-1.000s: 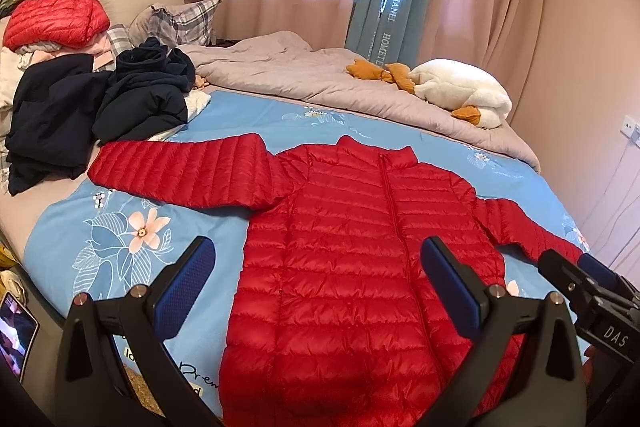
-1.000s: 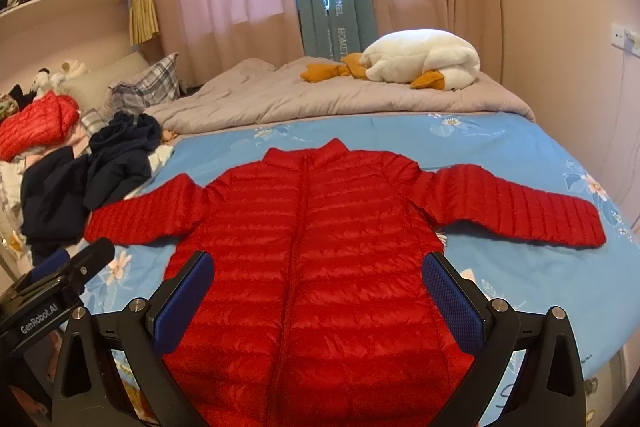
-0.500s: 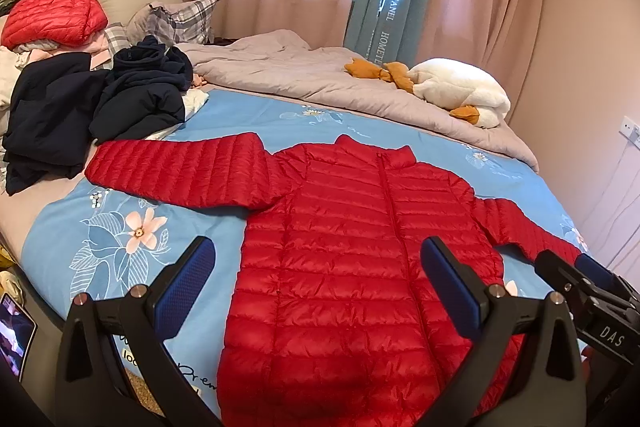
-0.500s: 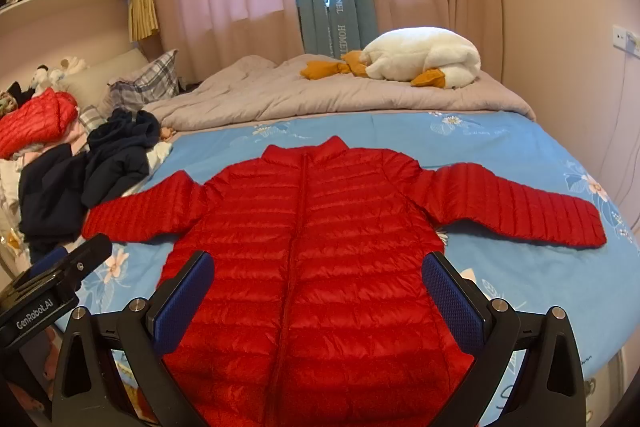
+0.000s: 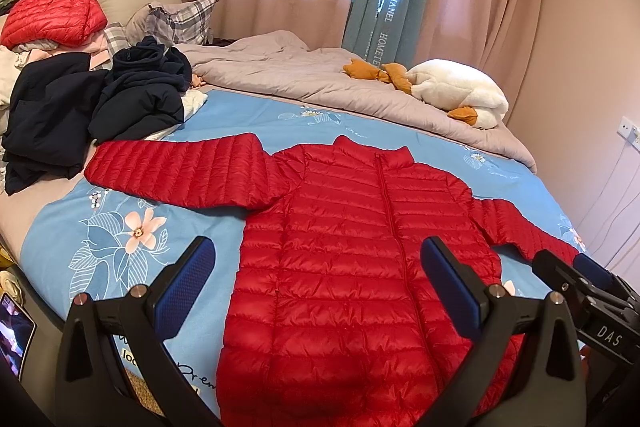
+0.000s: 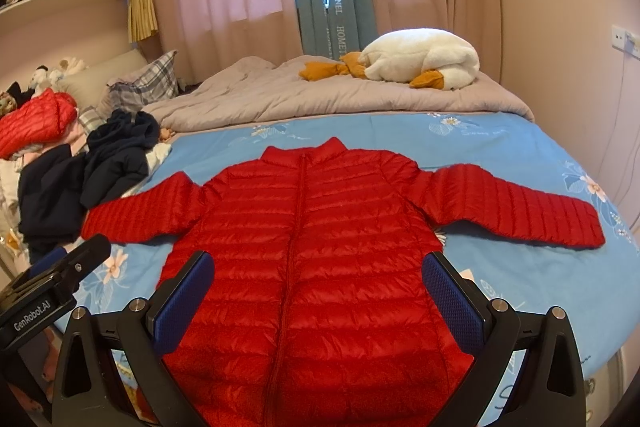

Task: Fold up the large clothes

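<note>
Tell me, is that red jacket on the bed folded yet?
Not yet. The red jacket lies spread flat on the bed, zipped shut, both sleeves stretched out sideways.

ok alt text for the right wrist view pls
A red puffer jacket lies flat and zipped on a blue floral bedsheet, both sleeves spread out. The right gripper hovers over its lower half, jaws wide open and empty. Behind are a grey duvet, a white plush goose and dark clothes at left.

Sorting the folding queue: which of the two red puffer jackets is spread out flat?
The red jacket lying zipped on the blue floral sheet, sleeves out. The other red jacket sits bunched atop the clothes pile by the headboard.
</note>
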`<state>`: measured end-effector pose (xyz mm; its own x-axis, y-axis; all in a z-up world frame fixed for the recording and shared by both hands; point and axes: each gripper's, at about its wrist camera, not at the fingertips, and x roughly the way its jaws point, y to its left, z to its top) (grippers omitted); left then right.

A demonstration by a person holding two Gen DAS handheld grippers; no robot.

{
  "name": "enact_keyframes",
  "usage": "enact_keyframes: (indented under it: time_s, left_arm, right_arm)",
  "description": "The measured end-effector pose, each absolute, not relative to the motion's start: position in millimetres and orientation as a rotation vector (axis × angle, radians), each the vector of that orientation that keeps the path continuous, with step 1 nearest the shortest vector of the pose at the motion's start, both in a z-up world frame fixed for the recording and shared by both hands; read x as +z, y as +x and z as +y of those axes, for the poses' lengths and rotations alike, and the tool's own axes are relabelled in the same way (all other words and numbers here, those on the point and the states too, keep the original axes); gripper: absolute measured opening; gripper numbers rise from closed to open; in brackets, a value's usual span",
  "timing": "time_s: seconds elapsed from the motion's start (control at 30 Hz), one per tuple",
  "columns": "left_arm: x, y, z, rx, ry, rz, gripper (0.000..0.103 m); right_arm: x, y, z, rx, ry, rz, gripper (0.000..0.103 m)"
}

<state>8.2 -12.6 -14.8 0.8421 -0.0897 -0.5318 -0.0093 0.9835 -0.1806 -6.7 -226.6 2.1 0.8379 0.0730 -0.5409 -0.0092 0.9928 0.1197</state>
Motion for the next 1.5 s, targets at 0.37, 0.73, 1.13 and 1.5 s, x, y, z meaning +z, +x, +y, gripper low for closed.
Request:
enact_keyframes:
  time_s: [0.37,0.73,1.13,1.5]
  left_arm:
    - [-14.4,8.3,-12.9,-0.044,-0.182,0.568,0.103]
    - [0.2,5.9,-13.2,-0.077,-0.213,0.544,0.103]
    - [34.9,9.6,-11.2,-0.059,-0.227,0.493,0.103]
    - [65.8,13.0,-23.7,-0.057,-0.215,0.491,0.103]
  right_arm:
    - [2.0,-6.4,-226.4,0.044,0.116,0.576,0.103]
    - [16.1,-8.0,-225.2,0.027,0.079,0.544,0.103]
    - [54.0,8.7,-223.4,0.072,0.078,0.436,0.103]
    - [80.0,21.9,-224.2,0.152,0.049,0.409,0.103]
